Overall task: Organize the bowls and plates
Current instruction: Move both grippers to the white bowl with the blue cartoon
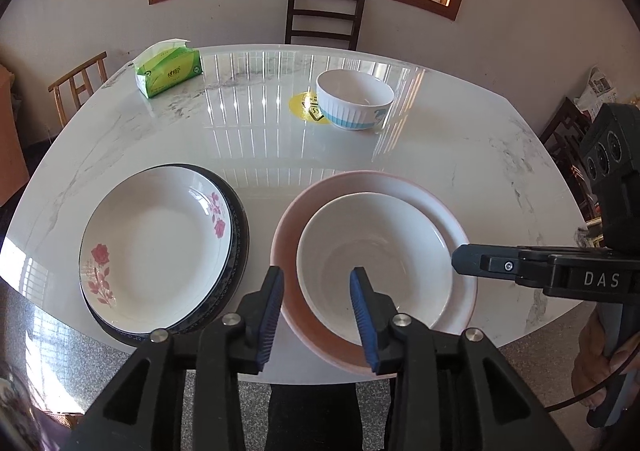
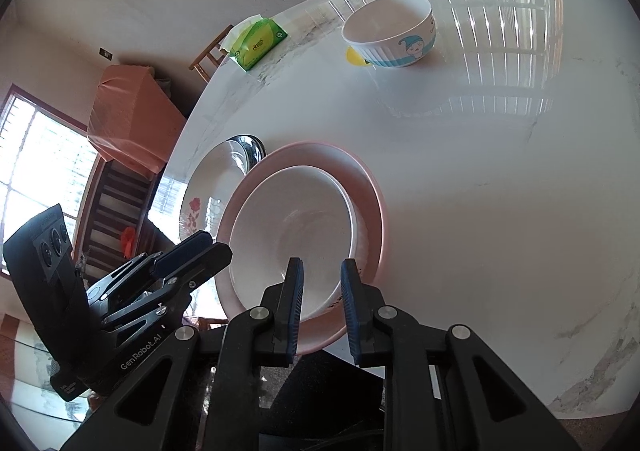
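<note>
A plain white dish (image 1: 376, 259) (image 2: 296, 227) lies on a pink plate (image 1: 292, 235) (image 2: 368, 187) near the table's front edge. Left of it a rose-patterned plate (image 1: 156, 247) (image 2: 200, 191) lies on a dark-rimmed plate (image 1: 240, 227). A white bowl with a blue band (image 1: 354, 99) (image 2: 390, 31) stands at the far side. My left gripper (image 1: 318, 315) is open above the pink plate's near rim, holding nothing. My right gripper (image 2: 322, 311) is open over the white dish's near right rim, and also shows in the left wrist view (image 1: 464, 259).
A green tissue pack (image 1: 170, 67) (image 2: 256, 41) lies at the far left of the white marble table (image 1: 500, 171) (image 2: 500, 191). A yellow sticker (image 1: 304, 107) is beside the bowl. Chairs (image 1: 324, 17) stand around the table.
</note>
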`<action>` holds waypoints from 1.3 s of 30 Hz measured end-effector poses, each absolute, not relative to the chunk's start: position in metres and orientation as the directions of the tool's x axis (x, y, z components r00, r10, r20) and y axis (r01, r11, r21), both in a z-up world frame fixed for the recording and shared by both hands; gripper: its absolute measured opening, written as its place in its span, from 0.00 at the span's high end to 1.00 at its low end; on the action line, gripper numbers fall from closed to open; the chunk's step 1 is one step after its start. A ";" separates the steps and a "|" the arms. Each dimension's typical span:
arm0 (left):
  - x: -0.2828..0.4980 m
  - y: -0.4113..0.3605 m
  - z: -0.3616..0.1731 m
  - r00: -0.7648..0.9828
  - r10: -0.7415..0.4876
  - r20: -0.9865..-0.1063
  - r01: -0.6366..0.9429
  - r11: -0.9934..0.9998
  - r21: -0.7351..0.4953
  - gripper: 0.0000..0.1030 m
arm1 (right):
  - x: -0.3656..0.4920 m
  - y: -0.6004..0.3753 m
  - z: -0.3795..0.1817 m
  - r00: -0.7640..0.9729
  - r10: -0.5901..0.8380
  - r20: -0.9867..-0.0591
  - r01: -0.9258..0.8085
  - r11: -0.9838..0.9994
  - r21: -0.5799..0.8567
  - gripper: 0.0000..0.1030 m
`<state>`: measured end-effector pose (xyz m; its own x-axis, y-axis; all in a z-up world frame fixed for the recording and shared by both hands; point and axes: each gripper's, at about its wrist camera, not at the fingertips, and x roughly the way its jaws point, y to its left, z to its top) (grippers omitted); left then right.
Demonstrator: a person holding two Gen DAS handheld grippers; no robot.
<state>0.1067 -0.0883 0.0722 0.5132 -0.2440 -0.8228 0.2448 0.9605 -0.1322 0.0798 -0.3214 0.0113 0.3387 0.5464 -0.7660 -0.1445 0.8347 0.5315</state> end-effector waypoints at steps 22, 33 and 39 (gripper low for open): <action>0.220 -0.086 0.081 0.397 -0.448 -0.801 0.218 0.894 -0.391 0.58 | 0.137 -0.391 -0.010 0.430 0.453 -0.781 -0.050 0.876 0.480 0.70; 0.297 -0.098 0.062 0.375 -0.469 -0.799 0.218 0.883 -0.416 0.58 | 0.193 -0.405 -0.007 0.462 0.450 -0.764 -0.007 0.864 0.504 0.64; 0.344 -0.110 0.056 0.366 -0.447 -0.816 0.212 0.894 -0.395 0.58 | 0.234 -0.402 0.005 0.487 0.433 -0.758 0.003 0.867 0.498 0.59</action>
